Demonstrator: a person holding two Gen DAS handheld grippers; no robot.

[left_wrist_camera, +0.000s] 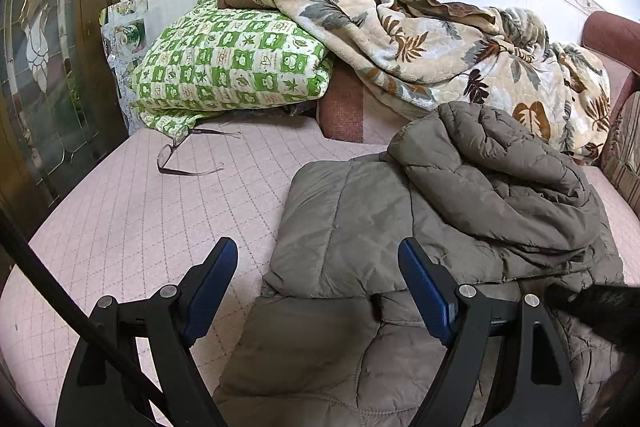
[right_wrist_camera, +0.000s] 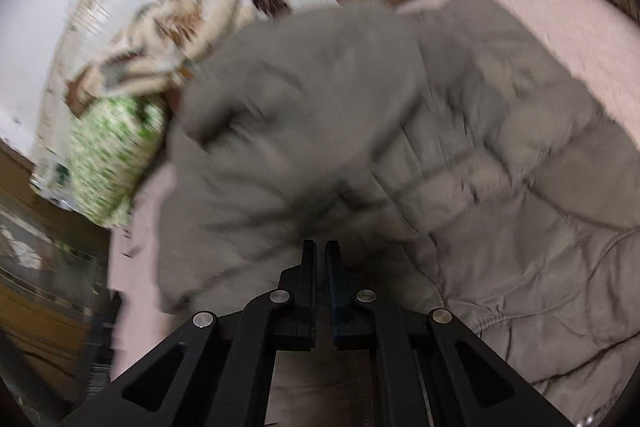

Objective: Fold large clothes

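A grey-brown quilted jacket (left_wrist_camera: 400,227) lies on a bed covered with a pale pink quilted sheet (left_wrist_camera: 140,227), taking up the near right part of it. Its lower panels lie fairly flat toward the camera, while the upper part is bunched into a heap on the right, close to a leaf-patterned cream blanket (left_wrist_camera: 440,39) piled along the wall. Left of that blanket sits a green-and-white checked quilt (left_wrist_camera: 228,67), folded into a thick bundle, and a pair of glasses (left_wrist_camera: 180,155) rests on the sheet in front of it, well apart from the jacket. The left gripper (left_wrist_camera: 318,291) hangs over the jacket's near left edge with its jaws spread wide and nothing between them; the left finger is over bare sheet, the right one over the fabric. In the right wrist view, which is smeared by blur, the right gripper (right_wrist_camera: 320,251) points down at the jacket (right_wrist_camera: 320,127), its jaws drawn together with only a thin slit left. Its tips lie against a dark fold of the jacket, but whether any cloth is pinched there cannot be told. A dark wooden door with patterned glass (left_wrist_camera: 44,47) stands at the left.
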